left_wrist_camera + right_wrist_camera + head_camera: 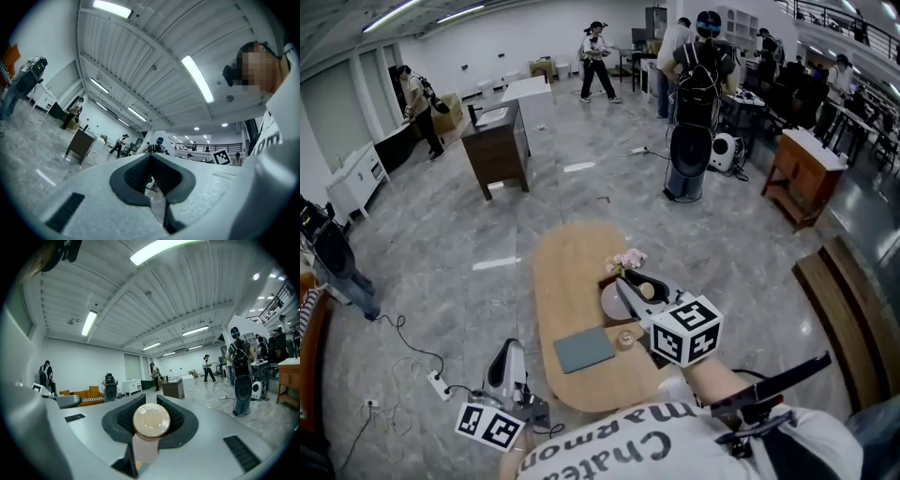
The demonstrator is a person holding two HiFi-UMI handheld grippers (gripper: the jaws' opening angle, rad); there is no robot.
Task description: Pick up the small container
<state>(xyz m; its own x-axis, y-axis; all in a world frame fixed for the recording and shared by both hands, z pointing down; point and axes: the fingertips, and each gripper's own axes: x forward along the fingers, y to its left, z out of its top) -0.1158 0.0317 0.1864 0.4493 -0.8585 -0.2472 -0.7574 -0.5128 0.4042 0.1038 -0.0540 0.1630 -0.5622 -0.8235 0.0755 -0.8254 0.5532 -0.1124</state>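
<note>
Busy hall, grey stone floor. From the head view, an oval table (567, 272) carries a pad (583, 349), flowers (628, 260) and a dish (612, 302). Near its right edge the right gripper (636, 289) holds the container (648, 292), apparently lifted above the dish. The left gripper (508, 356) hangs off the near left edge.

Left gripper view: jaws together, empty.

Right gripper view: pads clamp the container's pale body just under its round beige lid. It looks light, rigid and smooth, possibly slippery; the body below the lid seems the surest hold.
</note>
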